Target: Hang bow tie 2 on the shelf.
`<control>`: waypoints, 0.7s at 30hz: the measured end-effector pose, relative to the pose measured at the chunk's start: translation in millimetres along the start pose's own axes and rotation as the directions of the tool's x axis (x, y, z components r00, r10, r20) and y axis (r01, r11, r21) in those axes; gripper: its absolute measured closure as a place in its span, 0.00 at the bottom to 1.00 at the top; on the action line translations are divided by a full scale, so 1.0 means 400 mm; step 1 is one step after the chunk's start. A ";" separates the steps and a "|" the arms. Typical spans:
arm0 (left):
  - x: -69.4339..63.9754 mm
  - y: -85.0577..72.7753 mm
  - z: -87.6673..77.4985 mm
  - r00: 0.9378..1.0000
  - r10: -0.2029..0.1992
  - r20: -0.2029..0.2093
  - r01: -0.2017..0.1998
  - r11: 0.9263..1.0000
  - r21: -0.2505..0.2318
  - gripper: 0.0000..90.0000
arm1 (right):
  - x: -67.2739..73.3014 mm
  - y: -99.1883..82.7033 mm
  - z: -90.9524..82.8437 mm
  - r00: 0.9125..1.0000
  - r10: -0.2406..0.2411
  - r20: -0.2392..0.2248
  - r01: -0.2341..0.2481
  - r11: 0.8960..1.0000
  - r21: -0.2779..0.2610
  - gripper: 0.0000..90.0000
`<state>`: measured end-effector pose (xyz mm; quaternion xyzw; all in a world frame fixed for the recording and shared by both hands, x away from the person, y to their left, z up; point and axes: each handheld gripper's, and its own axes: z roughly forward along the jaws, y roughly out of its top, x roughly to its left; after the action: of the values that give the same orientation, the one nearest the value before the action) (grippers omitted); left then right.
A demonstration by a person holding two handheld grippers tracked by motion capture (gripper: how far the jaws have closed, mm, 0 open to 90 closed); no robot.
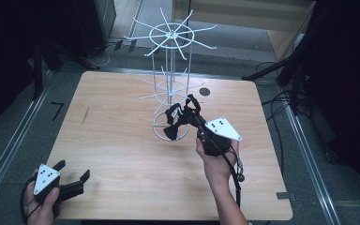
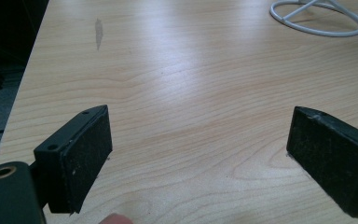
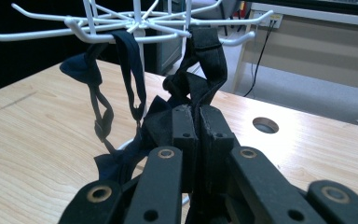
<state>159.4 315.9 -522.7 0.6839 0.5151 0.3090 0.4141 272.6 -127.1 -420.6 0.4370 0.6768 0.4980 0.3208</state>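
Here, at the desk's (image 1: 122,154) near left corner, the left hand-held gripper (image 1: 73,177) rests with its jaws spread wide over bare wood, nothing between them. Toward the centre, a white wire rack (image 1: 169,84) stands upright on its ring base. Just right of it, the right hand-held gripper (image 1: 191,116) has its jaws clamped on a dark fabric strap (image 3: 200,79), which loops up onto a lower-tier rack arm.
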 end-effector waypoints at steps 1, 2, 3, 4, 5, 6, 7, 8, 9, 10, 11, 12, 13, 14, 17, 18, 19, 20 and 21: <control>0.000 0.000 0.000 1.000 0.000 0.000 0.000 1.000 0.000 0.08 | 0.000 -0.002 0.003 1.000 -0.003 0.002 0.003 1.000 0.002 0.96; 0.000 0.000 0.000 1.000 0.000 0.000 0.000 1.000 0.000 0.08 | -0.002 -0.004 0.005 1.000 -0.007 -0.002 0.007 1.000 0.003 0.96; 0.000 0.000 0.000 1.000 0.000 0.001 0.000 1.000 0.000 0.08 | -0.003 -0.006 0.008 1.000 -0.008 -0.011 0.008 1.000 0.006 0.95; 0.000 0.000 0.000 1.000 0.000 0.000 0.000 1.000 -0.001 0.08 | -0.004 -0.009 0.010 1.000 -0.009 -0.021 0.009 1.000 0.009 0.94; 0.000 0.000 0.000 1.000 0.002 0.000 -0.002 1.000 0.000 0.08 | -0.004 -0.011 0.011 1.000 -0.013 -0.024 0.013 1.000 0.009 0.93; 0.000 0.000 0.000 1.000 0.002 0.001 -0.002 1.000 0.001 0.08 | -0.005 -0.014 0.013 1.000 -0.015 -0.026 0.016 1.000 0.009 0.92; 0.000 0.000 0.000 1.000 0.002 0.001 -0.002 1.000 0.000 0.08 | -0.007 -0.017 0.014 0.999 -0.013 -0.030 0.014 1.000 0.011 0.91; 0.000 0.000 0.000 1.000 0.000 0.000 0.000 1.000 0.000 0.08 | -0.008 -0.020 0.015 0.999 -0.009 -0.033 0.009 1.000 0.014 0.90; 0.000 0.000 0.000 1.000 0.000 0.000 0.000 1.000 0.000 0.08 | -0.011 -0.024 0.016 0.999 -0.004 -0.035 0.004 1.000 0.015 0.88; 0.000 0.000 0.000 1.000 0.000 0.001 0.000 1.000 0.000 0.08 | -0.012 -0.026 0.017 0.999 0.001 -0.036 0.000 1.000 0.017 0.88; 0.000 0.000 0.000 1.000 0.000 0.000 0.000 1.000 -0.001 0.08 | -0.014 -0.028 0.018 0.999 0.006 -0.039 -0.005 1.000 0.018 0.86; 0.000 0.000 0.000 1.000 -0.001 0.000 0.001 1.000 0.000 0.08 | -0.017 -0.030 0.018 0.999 0.009 -0.041 -0.008 1.000 0.017 0.84; 0.000 0.000 0.000 1.000 -0.001 0.000 0.001 1.000 0.000 0.08 | -0.019 -0.032 0.018 0.999 0.016 -0.047 -0.015 1.000 0.016 0.82; 0.000 0.000 0.000 1.000 -0.001 0.001 0.001 1.000 0.000 0.08 | -0.022 -0.034 0.018 0.998 0.018 -0.057 -0.017 1.000 0.016 0.79; -0.001 0.000 0.000 1.000 0.000 0.002 0.000 1.000 0.001 0.08 | -0.025 -0.037 0.017 0.997 0.017 -0.075 -0.016 1.000 0.017 0.70; -0.001 0.000 0.000 1.000 0.000 0.001 0.000 1.000 0.000 0.08 | -0.027 -0.038 0.016 0.996 0.018 -0.089 -0.016 1.000 0.018 0.67; -0.001 0.000 0.000 1.000 0.000 0.001 0.000 1.000 0.000 0.08 | -0.028 -0.039 0.016 0.995 0.020 -0.093 -0.018 1.000 0.020 0.65; 0.000 0.000 0.000 1.000 0.000 0.000 0.000 1.000 0.000 0.08 | -0.029 -0.041 0.016 0.995 0.017 -0.095 -0.015 1.000 0.021 0.61; 0.000 0.000 0.000 1.000 0.000 0.001 0.000 1.000 0.000 0.08 | -0.030 -0.042 0.017 0.995 0.015 -0.097 -0.013 1.000 0.021 0.58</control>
<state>159.3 315.7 -522.7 0.6841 0.5149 0.3088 0.4142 278.8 -137.6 -438.8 0.4204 0.6936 0.5139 0.2793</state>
